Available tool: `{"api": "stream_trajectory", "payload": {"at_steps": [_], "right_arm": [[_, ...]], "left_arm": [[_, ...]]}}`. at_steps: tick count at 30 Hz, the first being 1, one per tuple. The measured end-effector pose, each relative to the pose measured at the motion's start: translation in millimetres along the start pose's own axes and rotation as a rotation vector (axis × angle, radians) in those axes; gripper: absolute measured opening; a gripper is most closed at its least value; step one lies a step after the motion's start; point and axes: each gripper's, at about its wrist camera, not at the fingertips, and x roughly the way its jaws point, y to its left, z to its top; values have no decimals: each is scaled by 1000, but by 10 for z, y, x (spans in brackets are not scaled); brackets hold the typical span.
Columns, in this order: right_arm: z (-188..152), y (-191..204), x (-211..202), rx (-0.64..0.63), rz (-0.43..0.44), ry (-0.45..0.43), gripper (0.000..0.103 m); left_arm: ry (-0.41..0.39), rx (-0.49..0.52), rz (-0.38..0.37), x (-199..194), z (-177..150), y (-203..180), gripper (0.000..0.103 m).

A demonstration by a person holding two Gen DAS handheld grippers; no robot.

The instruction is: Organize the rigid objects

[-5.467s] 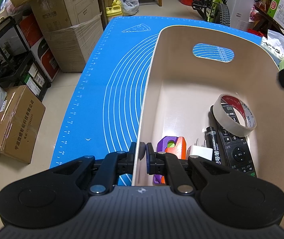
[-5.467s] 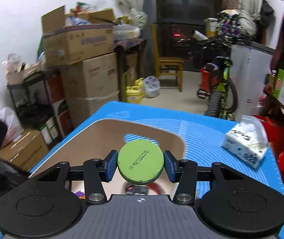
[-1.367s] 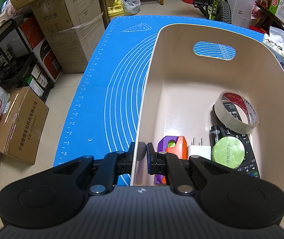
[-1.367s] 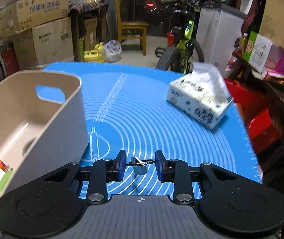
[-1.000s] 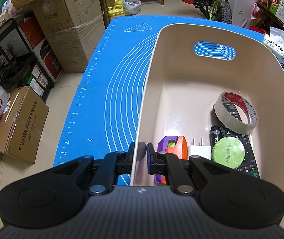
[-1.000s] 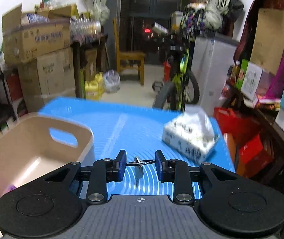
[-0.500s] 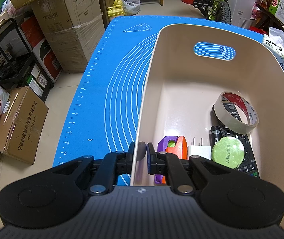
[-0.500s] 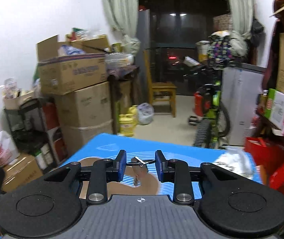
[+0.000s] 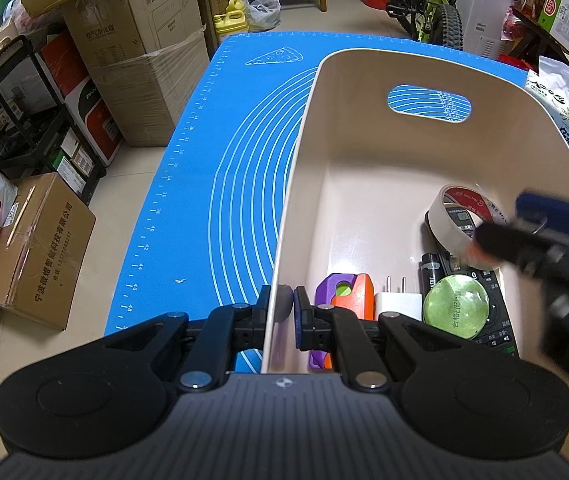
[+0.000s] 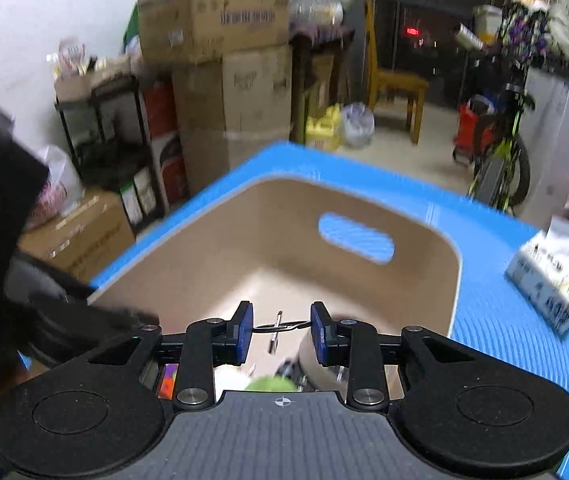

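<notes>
The right gripper (image 9: 524, 220) is motion-blurred and cut by the frame's edge in the left wrist view, hiding part of the tape roll (image 9: 458, 216) and the remote control (image 9: 496, 320) beneath.

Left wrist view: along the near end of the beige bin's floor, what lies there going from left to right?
Purple and orange block → white plug → green round tin, which rests on a black remote.
</notes>
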Motion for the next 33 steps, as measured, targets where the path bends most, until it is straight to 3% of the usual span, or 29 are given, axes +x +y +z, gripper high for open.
{"api": "stream_trajectory", "payload": {"at_steps": [4, 11, 16, 18, 20, 22, 26, 29, 33], "right_arm": [[-78, 28, 90, 17, 7, 59, 40], [-95, -26, 1, 49, -10, 42, 67], [-84, -162, -137, 118, -25, 16, 76], [-92, -191, -225, 140, -40, 2, 79], [-110, -213, -324, 164, -57, -11, 82], [-134, -243, -451, 189, -76, -23, 85], [-183, -322, -735, 225, -116, -51, 93], [-236, -367, -948, 239, -137, -72, 94], [-327, -386, -1250, 254, -152, -92, 95]], "left_arm": [[0, -3, 0, 3, 0, -15, 12], [-1, -10, -1, 0, 11, -24, 12], [-42, -19, 10, -116, 31, -17, 13], [-79, -32, 11, -234, 42, -9, 25], [-121, -44, 13, -372, 46, -18, 62], [-169, -47, 23, -543, 31, -53, 73], [-238, -33, 28, -875, -15, -136, 78], [-272, -34, 36, -1101, -94, -166, 85], [-291, -40, 41, -1322, -216, -197, 86]]}}
